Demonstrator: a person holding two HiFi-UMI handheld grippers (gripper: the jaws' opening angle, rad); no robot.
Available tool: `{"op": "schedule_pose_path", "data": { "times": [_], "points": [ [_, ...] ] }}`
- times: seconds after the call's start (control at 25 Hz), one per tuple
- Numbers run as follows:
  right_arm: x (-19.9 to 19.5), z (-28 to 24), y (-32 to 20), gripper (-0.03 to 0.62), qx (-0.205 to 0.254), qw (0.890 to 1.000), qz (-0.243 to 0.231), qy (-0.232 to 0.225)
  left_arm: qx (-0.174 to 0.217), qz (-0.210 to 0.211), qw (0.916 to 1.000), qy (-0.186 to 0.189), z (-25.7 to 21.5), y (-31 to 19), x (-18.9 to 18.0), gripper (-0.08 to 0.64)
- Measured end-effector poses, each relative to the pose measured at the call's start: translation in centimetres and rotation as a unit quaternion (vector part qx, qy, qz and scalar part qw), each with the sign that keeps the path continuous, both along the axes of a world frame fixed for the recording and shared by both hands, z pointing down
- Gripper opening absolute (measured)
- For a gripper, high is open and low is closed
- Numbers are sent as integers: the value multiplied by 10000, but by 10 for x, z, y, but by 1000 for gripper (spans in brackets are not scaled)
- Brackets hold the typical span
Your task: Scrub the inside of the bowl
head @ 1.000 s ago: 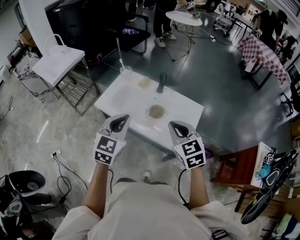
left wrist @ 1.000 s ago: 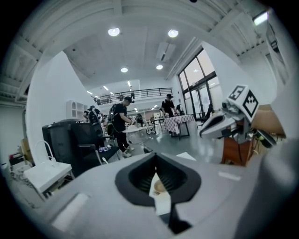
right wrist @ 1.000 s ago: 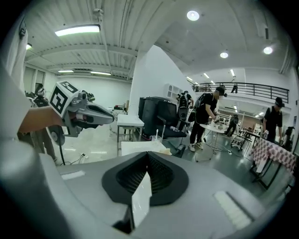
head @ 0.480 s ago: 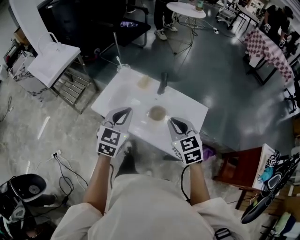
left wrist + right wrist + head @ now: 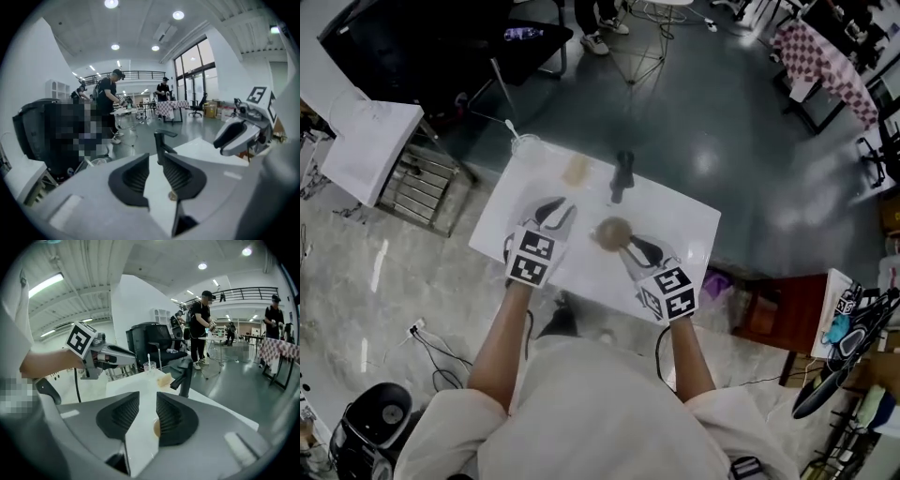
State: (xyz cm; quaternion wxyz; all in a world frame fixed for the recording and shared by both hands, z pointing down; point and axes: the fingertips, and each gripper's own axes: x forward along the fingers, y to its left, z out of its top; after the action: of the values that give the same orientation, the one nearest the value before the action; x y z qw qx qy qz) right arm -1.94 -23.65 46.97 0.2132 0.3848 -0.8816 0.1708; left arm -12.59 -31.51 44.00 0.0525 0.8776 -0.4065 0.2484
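As the left tool [image 5: 555, 210] and the right tool [image 5: 630, 249] hovered over the near side of the worktop [image 5: 689, 220], their jaws, having just been opening, stood apart and empty. Just beyond the right tool sat the bowl [image 5: 611, 231]; farther off stood a tap [image 5: 622, 174], a sponge [image 5: 576, 170] left of it.

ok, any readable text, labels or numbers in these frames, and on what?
No words or numbers are readable.
Square black-and-white markers, patterns rather than text, sit on the cubes of the left gripper and the right gripper.
Bowl and table: no print visible.
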Motion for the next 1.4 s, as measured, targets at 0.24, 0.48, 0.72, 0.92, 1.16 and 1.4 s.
{"op": "schedule_pose_path", "data": {
  "times": [0.24, 0.48, 0.72, 0.92, 1.16, 1.4],
  "points": [
    [-2, 62, -37, 141, -695, 9959, 501, 289, -640, 211, 9977, -109, 54, -80, -4, 125],
    [-8, 123, -63, 171, -1249, 9884, 714, 497, -1094, 202, 9936, -183, 110, -150, -1, 158],
    [-13, 161, -74, 176, -1593, 9815, 876, 608, -1593, 202, 9868, -210, 162, -186, 5, 188],
    [-13, 184, -69, 175, -1923, 9746, 1049, 471, -1827, 444, 9807, -534, 196, -195, 16, 257],
    [-16, 200, -70, 175, -2093, 9704, 987, 686, -1564, 477, 9851, -535, 208, -201, 13, 185],
    [-31, 223, -75, 176, -2334, 9667, 630, 836, -1698, 734, 9827, -131, 201, -184, 6, 175]
  ]
}}
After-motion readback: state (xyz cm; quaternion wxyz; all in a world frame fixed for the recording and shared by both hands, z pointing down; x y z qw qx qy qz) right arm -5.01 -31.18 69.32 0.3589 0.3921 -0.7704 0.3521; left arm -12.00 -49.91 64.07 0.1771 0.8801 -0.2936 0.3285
